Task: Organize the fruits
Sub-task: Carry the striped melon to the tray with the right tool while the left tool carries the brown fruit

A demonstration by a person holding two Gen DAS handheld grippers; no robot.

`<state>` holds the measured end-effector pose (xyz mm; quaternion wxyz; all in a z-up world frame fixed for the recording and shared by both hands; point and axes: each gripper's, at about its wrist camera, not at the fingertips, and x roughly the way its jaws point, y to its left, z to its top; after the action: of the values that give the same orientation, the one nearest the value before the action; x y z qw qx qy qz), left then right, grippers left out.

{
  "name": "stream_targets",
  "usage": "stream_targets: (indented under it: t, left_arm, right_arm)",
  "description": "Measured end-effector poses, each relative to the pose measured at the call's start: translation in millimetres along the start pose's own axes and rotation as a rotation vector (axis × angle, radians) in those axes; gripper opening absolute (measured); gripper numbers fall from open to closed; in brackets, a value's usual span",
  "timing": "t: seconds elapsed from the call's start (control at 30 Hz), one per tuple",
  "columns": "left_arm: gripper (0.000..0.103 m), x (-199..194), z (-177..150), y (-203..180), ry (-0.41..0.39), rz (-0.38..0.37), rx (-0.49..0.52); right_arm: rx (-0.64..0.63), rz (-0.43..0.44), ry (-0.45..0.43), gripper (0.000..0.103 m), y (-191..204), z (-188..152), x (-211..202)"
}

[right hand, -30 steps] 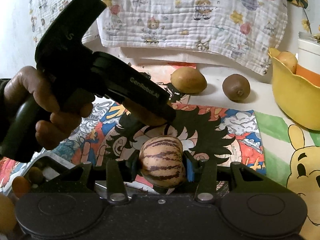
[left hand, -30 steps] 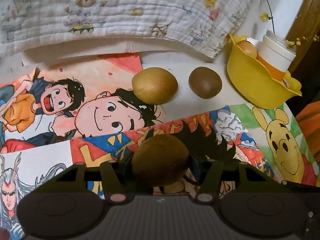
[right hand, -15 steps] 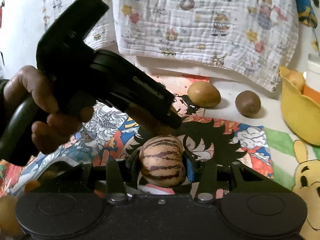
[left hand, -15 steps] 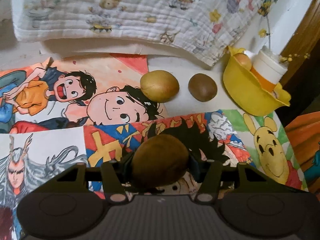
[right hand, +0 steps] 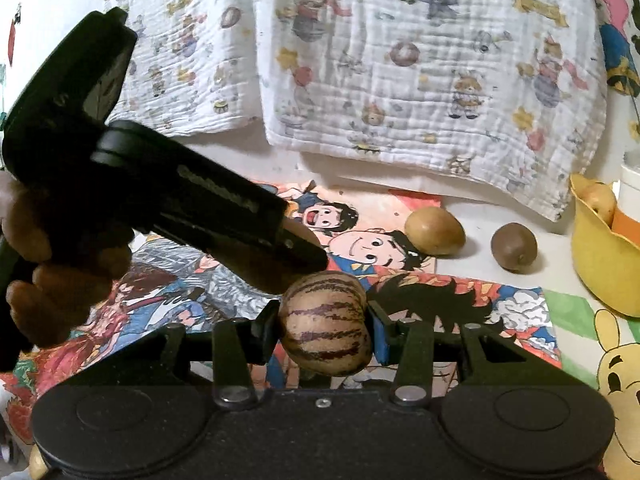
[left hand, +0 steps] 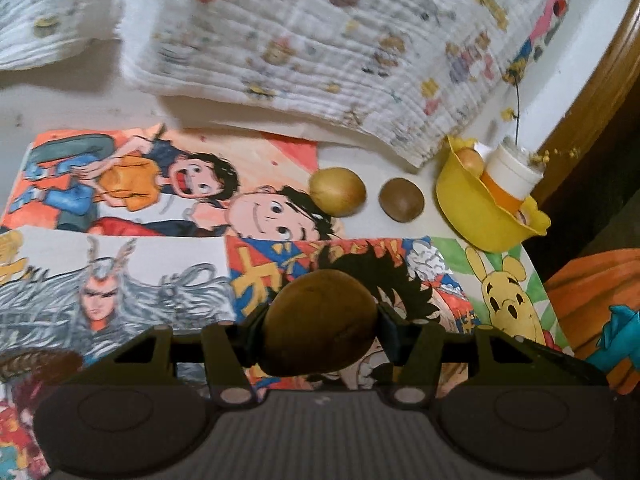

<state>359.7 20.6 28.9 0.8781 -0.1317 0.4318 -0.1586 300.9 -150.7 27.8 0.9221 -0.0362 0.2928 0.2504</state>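
My left gripper (left hand: 320, 322) is shut on a brown kiwi (left hand: 320, 320) and holds it above the cartoon mats. My right gripper (right hand: 325, 320) is shut on a striped pepino melon (right hand: 325, 322), also lifted. The left gripper body (right hand: 160, 188) and the hand holding it fill the left of the right wrist view. On the table beyond lie a yellow-green fruit (left hand: 338, 191) (right hand: 434, 230) and another brown kiwi (left hand: 401, 205) (right hand: 513, 246). A yellow bowl (left hand: 476, 216) (right hand: 600, 268) at the right holds a pale orange fruit (left hand: 469, 159) (right hand: 600, 200).
A white and orange cup (left hand: 512, 178) stands by the bowl. A printed muslin cloth (left hand: 320, 40) hangs along the back. Cartoon mats (left hand: 120, 184) cover the table. An orange object (left hand: 592, 292) lies past the table's right edge.
Both grippers have risen and pulled back with their fruits, so the table fruits and the bowl look smaller and farther. The left gripper body has shifted up in the right wrist view.
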Motion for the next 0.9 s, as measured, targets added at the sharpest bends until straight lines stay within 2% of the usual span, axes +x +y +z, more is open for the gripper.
stream_targets:
  t: [0.17, 0.33, 0.67, 0.9]
  left_arm:
    - [0.06, -16, -6, 15, -0.028, 0.003, -0.019]
    - [0.06, -22, -17, 21, -0.037, -0.012, -0.014]
    - [0.06, -37, -60, 5, -0.017, -0.086, 0.04]
    - [0.059, -50, -91, -6, -0.006, -0.1, 0.062]
  right_arm:
    - [-0.005, -0.003, 0.026, 0.047, 3, -10, -2]
    - [0.058, -0.028, 0.063, 0.047, -8, -35, -20]
    - [0.108, -0.096, 0.064, 0.047, -6, -69, -66]
    - [0.127, -0.088, 0.062, 0.047, -1, -86, -83]
